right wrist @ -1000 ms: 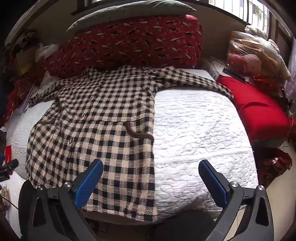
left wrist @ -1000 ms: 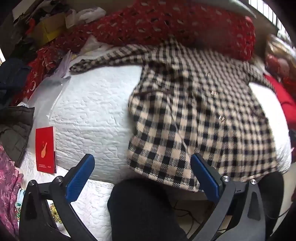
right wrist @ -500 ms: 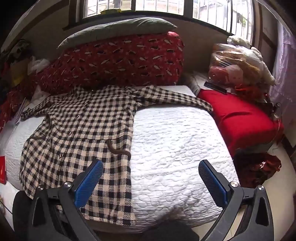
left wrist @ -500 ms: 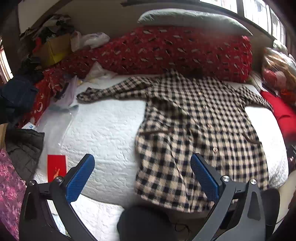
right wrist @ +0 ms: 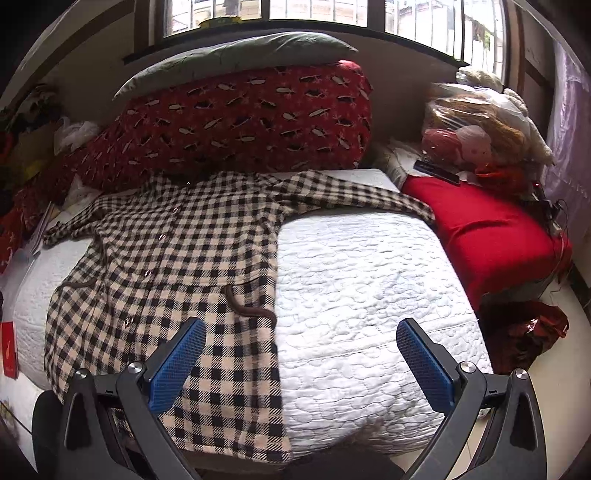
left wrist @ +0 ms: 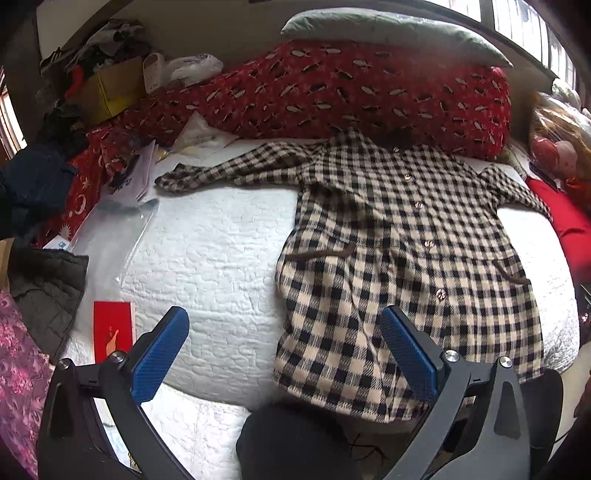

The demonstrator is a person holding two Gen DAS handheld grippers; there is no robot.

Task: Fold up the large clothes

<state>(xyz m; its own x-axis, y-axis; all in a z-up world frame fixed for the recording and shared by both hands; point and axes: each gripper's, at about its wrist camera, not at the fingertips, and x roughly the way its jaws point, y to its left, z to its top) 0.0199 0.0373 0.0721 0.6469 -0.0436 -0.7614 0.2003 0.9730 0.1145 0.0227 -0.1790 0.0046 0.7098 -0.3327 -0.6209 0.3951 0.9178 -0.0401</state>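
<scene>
Overhanging bed edge [right wrist: 369,424]: checked coat hem [right wrist: 236,424].

Home bedroom, quilted bed [right wrist: 354,280], pillows [right wrist: 236,125], barred window [right wrist: 314,14]

Checked coat [left wrist: 402,258] [right wrist: 166,266]: black-and-cream plaid, long cut, heavy fabric. Lies flat and unfolded, front side up, on a white quilted bed [left wrist: 214,258] [right wrist: 354,288]. Collar end touches the red patterned bolster [left wrist: 332,96] [right wrist: 236,122] at the head of the bed; hem hangs slightly over the near edge. Both sleeves spread sideways from the shoulders, one toward each side of the bed. Front closed, with a row of pale buttons [left wrist: 429,243] running down the middle. Two pockets at hip level, each trimmed with a brown band [left wrist: 317,253] [right wrist: 251,310]. Fabric mostly smooth, with minor wrinkles near the waist.
</scene>
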